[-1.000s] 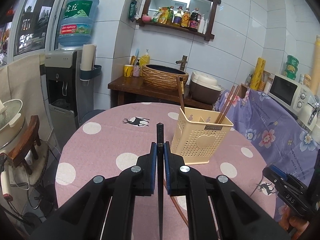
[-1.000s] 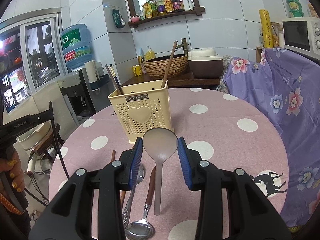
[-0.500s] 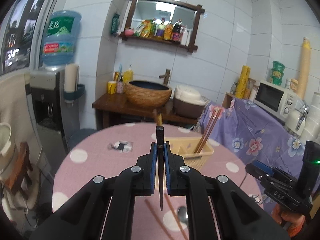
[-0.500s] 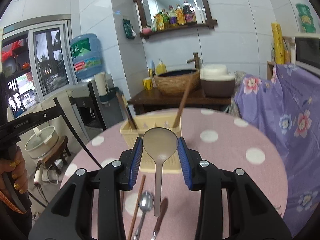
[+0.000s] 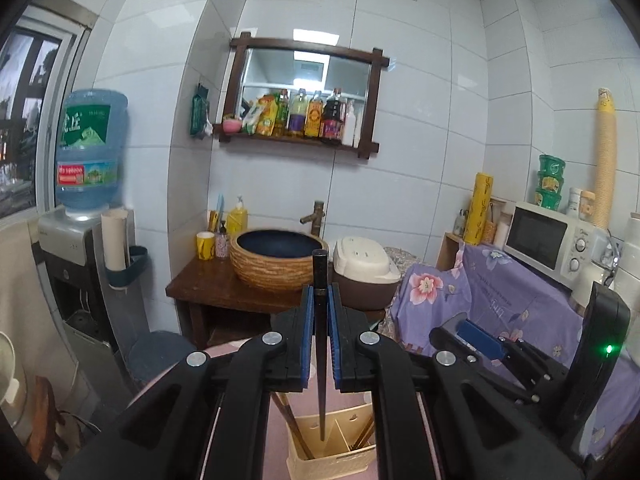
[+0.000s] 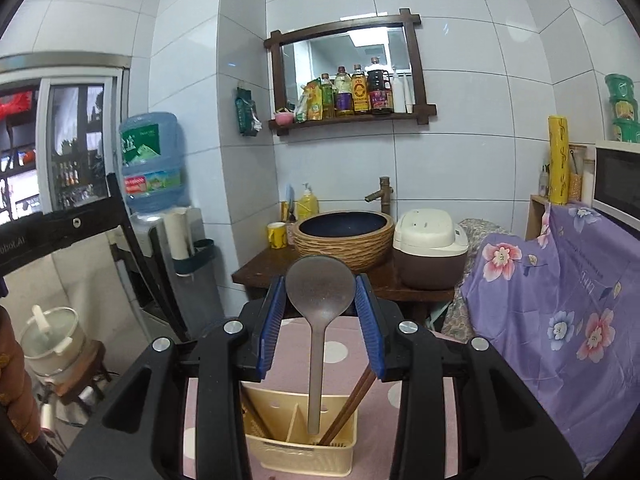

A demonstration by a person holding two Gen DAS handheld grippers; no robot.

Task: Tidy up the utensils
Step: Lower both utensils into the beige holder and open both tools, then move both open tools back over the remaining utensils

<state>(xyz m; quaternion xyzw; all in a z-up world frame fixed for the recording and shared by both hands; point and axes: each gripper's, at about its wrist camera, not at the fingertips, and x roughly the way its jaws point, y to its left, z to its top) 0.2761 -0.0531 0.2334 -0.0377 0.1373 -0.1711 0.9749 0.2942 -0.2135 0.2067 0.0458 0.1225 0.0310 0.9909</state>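
My left gripper (image 5: 320, 320) pinches a slim black chopstick (image 5: 321, 344); my right gripper (image 6: 321, 314) clamps a frosted grey plastic spoon (image 6: 319, 312) over the perforated cream plastic caddy (image 6: 300, 446).

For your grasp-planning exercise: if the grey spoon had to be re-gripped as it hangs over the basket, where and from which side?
Grip the grey spoon on its thin straight handle just under the bowl, coming from above. It hangs bowl-up, handle tip down in the cream basket, so the upper handle stays clear of the chopsticks.
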